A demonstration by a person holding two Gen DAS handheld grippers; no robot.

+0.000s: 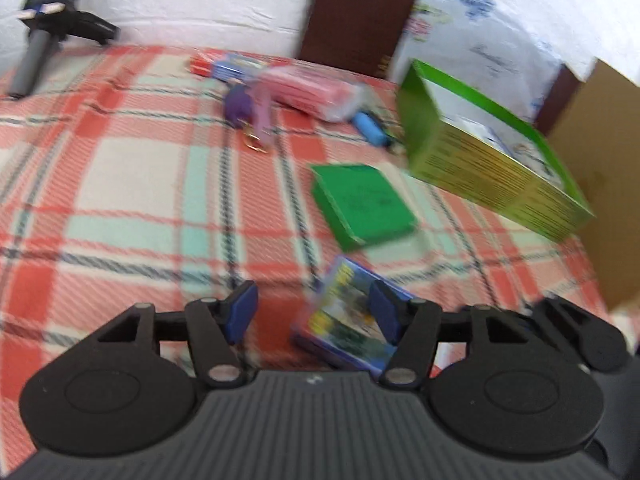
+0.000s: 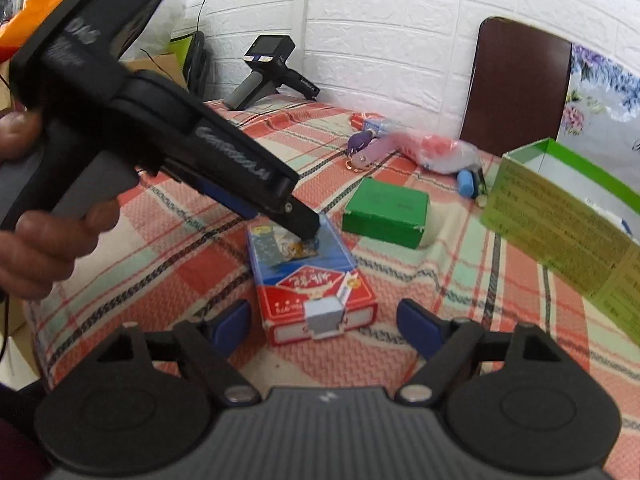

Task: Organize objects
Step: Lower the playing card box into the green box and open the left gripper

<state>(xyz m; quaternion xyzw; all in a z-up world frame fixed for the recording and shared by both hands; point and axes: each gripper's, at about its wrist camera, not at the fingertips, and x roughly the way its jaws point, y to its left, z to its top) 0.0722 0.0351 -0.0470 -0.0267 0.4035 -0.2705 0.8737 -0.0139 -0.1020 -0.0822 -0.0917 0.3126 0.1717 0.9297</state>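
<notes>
A blue and red card box (image 2: 308, 276) lies on the plaid tablecloth (image 2: 168, 264); it also shows in the left wrist view (image 1: 344, 316). My left gripper (image 1: 314, 314) is open, its tips low over the box's far end, seen from the side in the right wrist view (image 2: 308, 232). My right gripper (image 2: 324, 324) is open and empty just in front of the box's near end. A small green box (image 2: 386, 212) lies behind it. A large open green carton (image 2: 568, 216) stands at the right.
At the back of the table lie a purple keyring (image 2: 366, 148), a pink packet in plastic (image 2: 436, 152), a blue tube (image 2: 466, 182) and a red and blue packet (image 2: 372, 122). A spare black gripper (image 2: 266, 72) rests at the back left. A brown chair back (image 2: 520, 88) stands behind.
</notes>
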